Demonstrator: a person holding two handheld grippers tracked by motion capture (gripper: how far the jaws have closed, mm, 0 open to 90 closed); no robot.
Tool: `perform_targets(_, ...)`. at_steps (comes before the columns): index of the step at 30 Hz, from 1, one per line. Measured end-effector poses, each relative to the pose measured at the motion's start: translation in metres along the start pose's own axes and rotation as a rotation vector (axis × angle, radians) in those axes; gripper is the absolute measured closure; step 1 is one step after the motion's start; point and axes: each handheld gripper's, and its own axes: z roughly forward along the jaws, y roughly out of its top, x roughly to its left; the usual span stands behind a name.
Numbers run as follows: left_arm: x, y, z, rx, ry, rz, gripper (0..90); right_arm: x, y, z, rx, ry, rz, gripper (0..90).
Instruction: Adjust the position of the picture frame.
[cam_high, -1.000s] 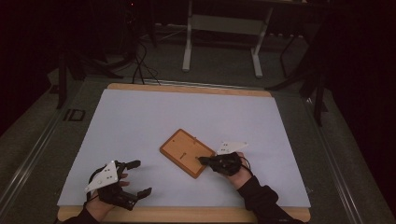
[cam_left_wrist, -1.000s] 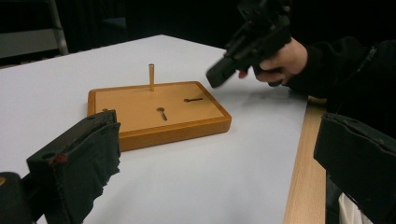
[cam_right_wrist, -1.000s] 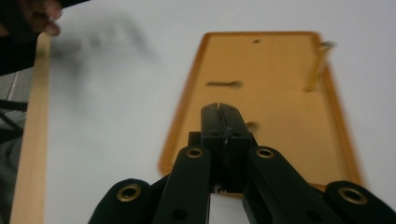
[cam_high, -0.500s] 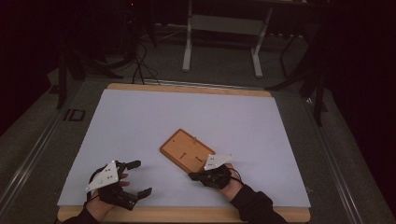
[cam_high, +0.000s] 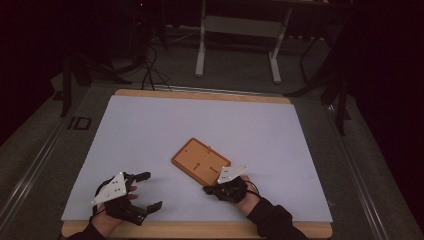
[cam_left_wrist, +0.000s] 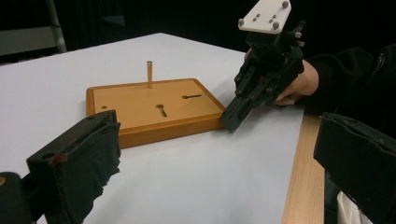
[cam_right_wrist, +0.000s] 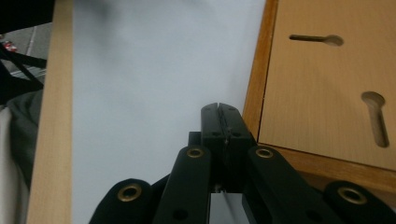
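Contact with the wooden peg board (cam_high: 201, 161) looks to be the aim here. The board lies near the middle of the white-covered desk (cam_high: 150, 130), turned at an angle, with one short peg (cam_left_wrist: 149, 73) standing upright in it and two keyhole slots (cam_right_wrist: 376, 116) cut in its top. A second ago the right tongs (cam_high: 207, 189) hung beside the board's right-hand edge; since then they have slid toward the person and sunk to the board's near corner, while the board itself lies where it did. Their jaws are pressed together with nothing between them, the tip touching or just beside that corner's low side wall, as the left gripper view (cam_left_wrist: 229, 122) and the right gripper view (cam_right_wrist: 219, 112) show. That placement suggests a push or nudge of the board rather than a pickup. The left tongs (cam_high: 150, 190) have not moved; they rest near the desk's front edge, jaws spread wide and empty, well apart from the board.
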Motion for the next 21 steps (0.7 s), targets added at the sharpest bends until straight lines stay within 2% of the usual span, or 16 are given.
perform_targets(14, 0.0, 0.0, 0.001, 0.005, -0.004, -0.001, 0.9, -0.018, -0.01, -0.018, 0.005, -0.072, 0.055, 90.0)
perform_targets(21, -0.001, -0.001, 0.002, 0.006, -0.007, 0.001, 0.9, -0.034, -0.016, -0.029, 0.002, -0.118, 0.092, 90.0)
